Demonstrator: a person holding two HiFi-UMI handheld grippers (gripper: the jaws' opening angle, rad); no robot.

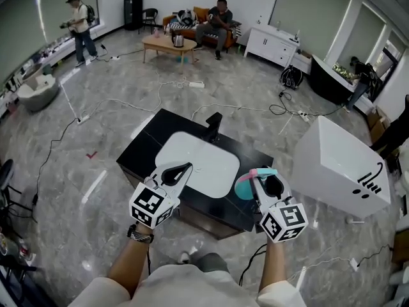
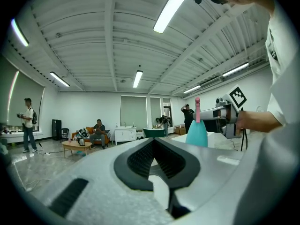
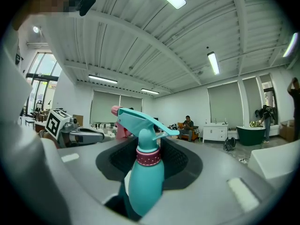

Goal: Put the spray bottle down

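A teal spray bottle (image 1: 245, 186) with a pink nozzle and pink collar stands upright between the jaws of my right gripper (image 1: 259, 178), which is shut on its body. In the right gripper view the spray bottle (image 3: 143, 182) fills the gap of the right gripper (image 3: 157, 146), trigger pointing right. My left gripper (image 1: 185, 169) hovers beside it at the left, its fingers meeting at the tips with nothing between them. The left gripper view shows the left gripper (image 2: 153, 142) shut and the bottle (image 2: 197, 134) off to the right. Both grippers hang over the near part of a white sink basin (image 1: 211, 171).
The basin is set in a black counter (image 1: 144, 149) with a black faucet (image 1: 214, 126) at its far edge. A big white box (image 1: 339, 165) stands to the right. Cables run across the grey floor. People, a sofa and a coffee table (image 1: 167, 43) are far behind.
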